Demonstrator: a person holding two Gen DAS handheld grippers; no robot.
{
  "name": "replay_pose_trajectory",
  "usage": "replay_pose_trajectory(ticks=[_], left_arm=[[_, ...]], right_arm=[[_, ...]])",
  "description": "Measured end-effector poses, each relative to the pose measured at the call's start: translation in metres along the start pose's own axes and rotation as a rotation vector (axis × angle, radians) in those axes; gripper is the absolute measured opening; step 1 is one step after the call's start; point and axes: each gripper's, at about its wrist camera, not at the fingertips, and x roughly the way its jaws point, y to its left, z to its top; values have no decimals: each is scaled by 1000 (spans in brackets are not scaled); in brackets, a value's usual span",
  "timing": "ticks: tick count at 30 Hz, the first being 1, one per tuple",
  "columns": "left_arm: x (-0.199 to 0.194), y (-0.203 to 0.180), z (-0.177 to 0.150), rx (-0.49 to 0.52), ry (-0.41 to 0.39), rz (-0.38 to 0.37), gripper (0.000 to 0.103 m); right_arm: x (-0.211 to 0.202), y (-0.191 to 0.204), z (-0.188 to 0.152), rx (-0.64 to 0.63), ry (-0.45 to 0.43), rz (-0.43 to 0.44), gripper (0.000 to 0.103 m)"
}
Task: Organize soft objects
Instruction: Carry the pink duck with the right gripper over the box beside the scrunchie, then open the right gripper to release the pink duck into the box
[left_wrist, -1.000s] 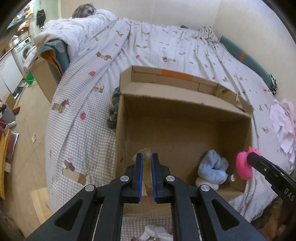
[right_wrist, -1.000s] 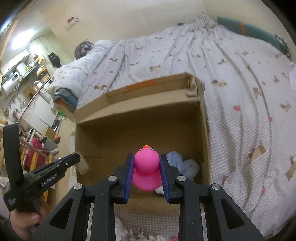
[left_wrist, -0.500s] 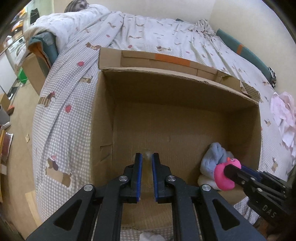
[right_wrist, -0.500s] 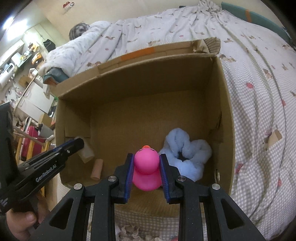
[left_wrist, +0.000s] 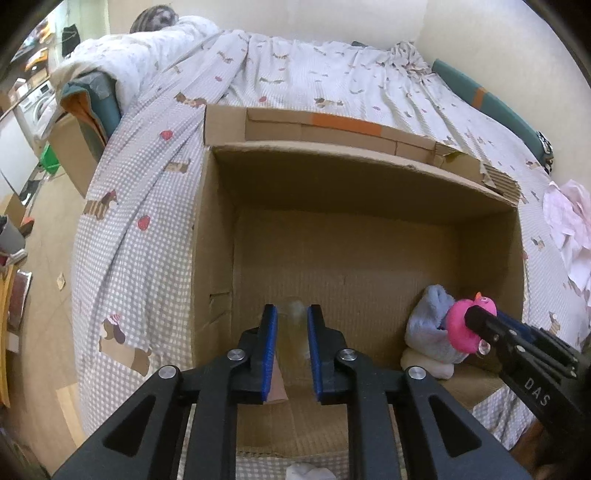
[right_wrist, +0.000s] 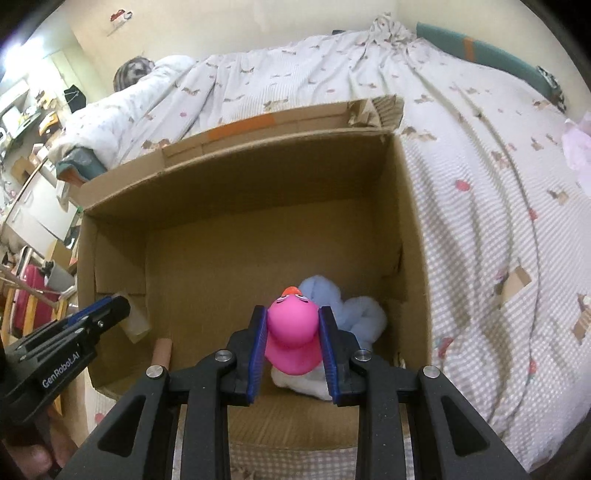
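Release looks like the step in hand on both sides. An open box (left_wrist: 332, 157) sits on the bed (left_wrist: 155, 206), and both claws point steeply down into its near end.

The right claw (right_wrist: 292, 314) is closed on a pink duck (right_wrist: 290, 332), one pad on each flank. The duck is upright, with its beak pointing away from the camera towards the far wall. It hangs in the near right corner, directly over a blue plush (right_wrist: 364, 317) that lies on something white (right_wrist: 306, 384) on the box floor. The drop line therefore runs straight down from the claw. If the jaws part here, the duck should land on or just beside the plush, so no sideways reach seems needed.

The left claw (left_wrist: 291, 312) is in the near left corner, well apart from the duck, so the right hand is plainly the nearer one. Its jaws have just been opening and now stand at a narrow gap. A pale, see-through piece (left_wrist: 295, 321) sits between the pads, which appear to stand just off it. From the right view it looks low against the left wall, near a brown roll (right_wrist: 162, 350) on the floor.
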Motion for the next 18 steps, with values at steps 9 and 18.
replay_pose_trajectory(ticks=[9, 18], left_arm=[[-14, 2, 3, -36, -29, -4, 82], [-32, -5, 2, 7, -98, 24, 82]], right_arm=[[-2, -8, 4, 14, 14, 44, 33], [-17, -12, 0, 59, -31, 1, 88]])
